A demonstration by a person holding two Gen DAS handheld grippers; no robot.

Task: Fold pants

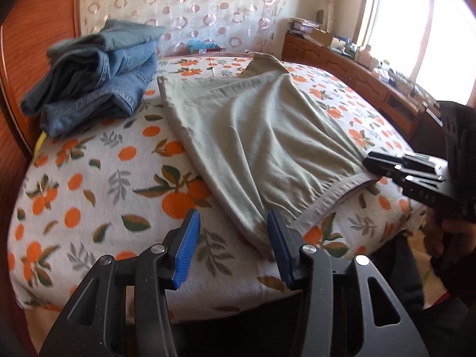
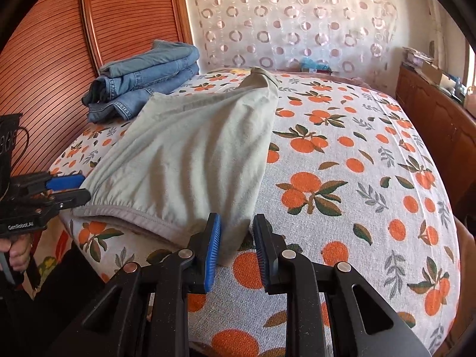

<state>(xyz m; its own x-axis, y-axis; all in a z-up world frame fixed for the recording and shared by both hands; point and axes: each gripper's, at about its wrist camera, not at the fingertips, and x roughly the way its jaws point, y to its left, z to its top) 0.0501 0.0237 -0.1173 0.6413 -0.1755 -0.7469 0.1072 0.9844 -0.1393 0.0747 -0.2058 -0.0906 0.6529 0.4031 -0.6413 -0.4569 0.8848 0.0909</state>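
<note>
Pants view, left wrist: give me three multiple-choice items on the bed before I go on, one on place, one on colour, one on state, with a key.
1. Where do the jeans sit?
A. on top of the pants
B. at the far left of the bed, beside the pants
C. on the floor

2. What colour are the pants?
A. pale green
B. dark blue
C. orange

3. What state are the jeans in?
A. spread flat
B. hanging off the bed's edge
C. folded in a stack

Key:
1 B, the blue pile lies by the wooden panel, left of the pants.
2 A, the cloth is pale green against the orange-print cover.
3 C, layered folds lie one on another.
</note>
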